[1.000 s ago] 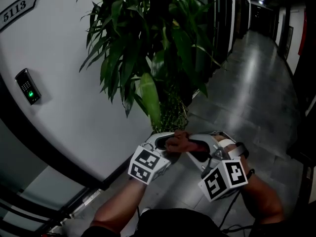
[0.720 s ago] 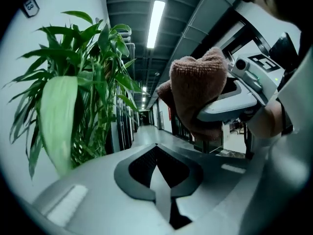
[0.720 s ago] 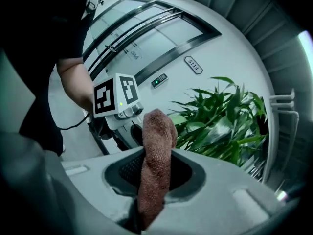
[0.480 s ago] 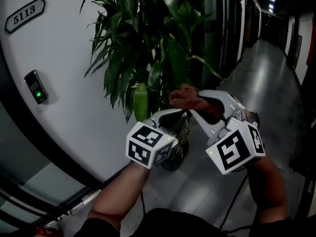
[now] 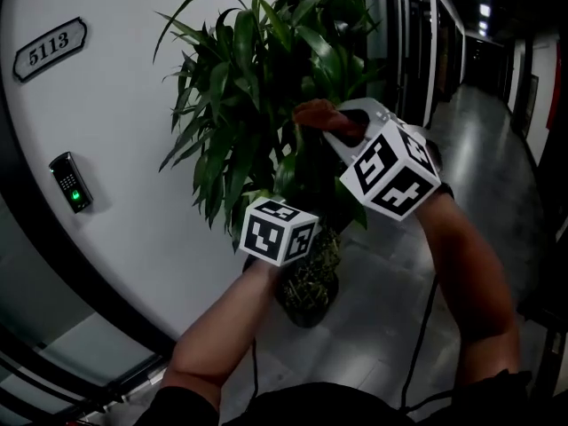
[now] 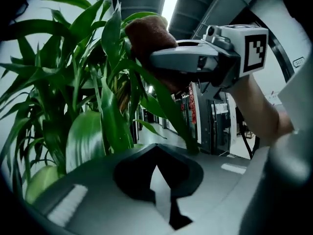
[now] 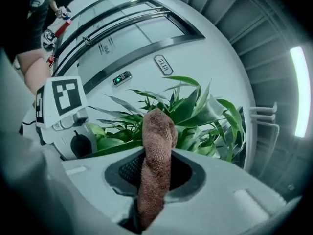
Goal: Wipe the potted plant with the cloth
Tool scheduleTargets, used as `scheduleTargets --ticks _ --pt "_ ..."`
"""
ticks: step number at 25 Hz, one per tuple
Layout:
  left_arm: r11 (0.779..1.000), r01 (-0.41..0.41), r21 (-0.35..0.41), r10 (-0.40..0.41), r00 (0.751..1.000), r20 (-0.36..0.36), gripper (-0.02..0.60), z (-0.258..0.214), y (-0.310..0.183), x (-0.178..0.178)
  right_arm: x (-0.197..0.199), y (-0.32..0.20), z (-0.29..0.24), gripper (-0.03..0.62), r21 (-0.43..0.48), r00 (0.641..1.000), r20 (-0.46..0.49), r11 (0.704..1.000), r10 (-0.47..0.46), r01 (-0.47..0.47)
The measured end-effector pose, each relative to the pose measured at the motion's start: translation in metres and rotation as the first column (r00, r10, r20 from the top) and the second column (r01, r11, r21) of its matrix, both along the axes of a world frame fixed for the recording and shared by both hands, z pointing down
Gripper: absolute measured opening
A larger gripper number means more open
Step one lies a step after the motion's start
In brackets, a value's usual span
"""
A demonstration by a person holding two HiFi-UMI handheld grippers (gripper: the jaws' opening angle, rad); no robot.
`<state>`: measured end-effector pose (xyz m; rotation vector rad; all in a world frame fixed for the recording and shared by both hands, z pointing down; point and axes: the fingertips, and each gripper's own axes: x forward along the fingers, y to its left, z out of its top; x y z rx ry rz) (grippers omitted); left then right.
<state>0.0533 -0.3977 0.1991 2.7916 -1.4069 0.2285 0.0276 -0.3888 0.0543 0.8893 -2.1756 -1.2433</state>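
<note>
The potted plant point(image 5: 257, 87) has long green leaves and stands in a dark pot point(image 5: 306, 287) by a curved white wall. My right gripper point(image 5: 335, 130) is raised into the upper foliage, shut on a brown cloth point(image 5: 315, 114) that touches the leaves. In the right gripper view the cloth point(image 7: 157, 131) sticks up from between the jaws of that gripper point(image 7: 155, 165). My left gripper point(image 5: 277, 229) sits lower, pointing into the leaves, its jaws hidden behind its marker cube. In the left gripper view this gripper point(image 6: 159, 153) looks shut with nothing held; the cloth point(image 6: 146, 35) presses a long leaf above it.
A door plate reading 5113 point(image 5: 49, 50) and a keypad lock point(image 5: 69, 183) are on the wall at left. A grey tiled corridor point(image 5: 484, 158) runs off to the right. A person point(image 7: 29, 13) shows at the upper left of the right gripper view.
Both grippers have risen from near the pot up into the foliage. The right one with the cloth climbed furthest and now sits above the left one.
</note>
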Motion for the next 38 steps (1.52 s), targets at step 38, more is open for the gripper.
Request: scheduleTargets --ticks 38 --pt "0.975 -0.222 0.017 0.223 0.968 -0.112 0.017 0.018 -0.003 0.064 0.059 0.007 0.127 0.071 -0.298 0.996 0.084 0.955 0.013 0.013"
